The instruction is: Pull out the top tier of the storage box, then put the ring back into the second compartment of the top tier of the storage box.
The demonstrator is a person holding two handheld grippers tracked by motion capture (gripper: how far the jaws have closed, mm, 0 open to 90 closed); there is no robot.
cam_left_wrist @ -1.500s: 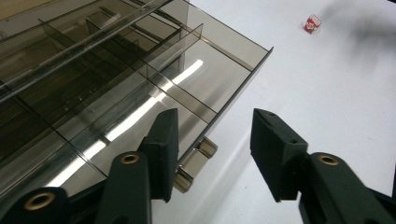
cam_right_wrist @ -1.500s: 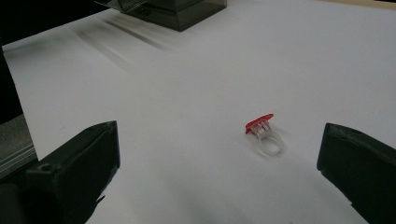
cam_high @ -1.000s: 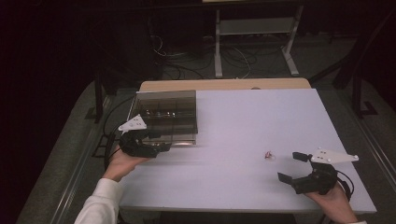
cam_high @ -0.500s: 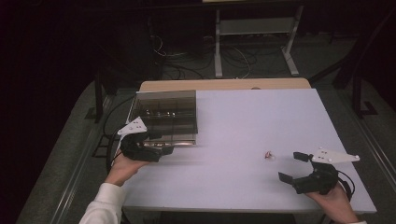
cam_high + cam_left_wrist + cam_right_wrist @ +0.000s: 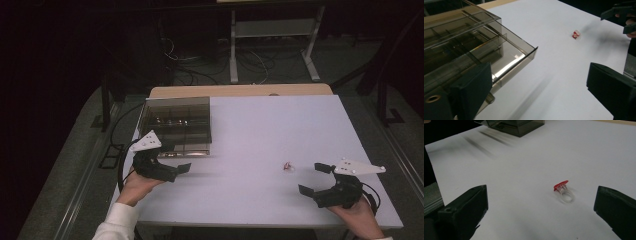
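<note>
A small clear plastic ring with a red top (image 5: 287,166) lies on its side on the white bench (image 5: 280,125), toward the near right, alone on the bare surface. The right claw (image 5: 314,178) rests low at the near right edge, held in the person's right hand (image 5: 357,215), its jaws spread wide and empty. In the right gripper view the ring (image 5: 563,190) sits just ahead of the jaws, nearer the right one, touching neither.

The left claw (image 5: 175,162) is held in the left hand (image 5: 137,186) at the near left of the bench, just in front of a smoky transparent compartment box (image 5: 176,125) that stands at the far left. Its jaws have just been opening and now stand released with nothing between them. In the left gripper view the box's near corner (image 5: 524,47) reaches out just past the left jaw, and the ring (image 5: 575,34) lies well off across the bench, close to the right claw (image 5: 621,18).
</note>
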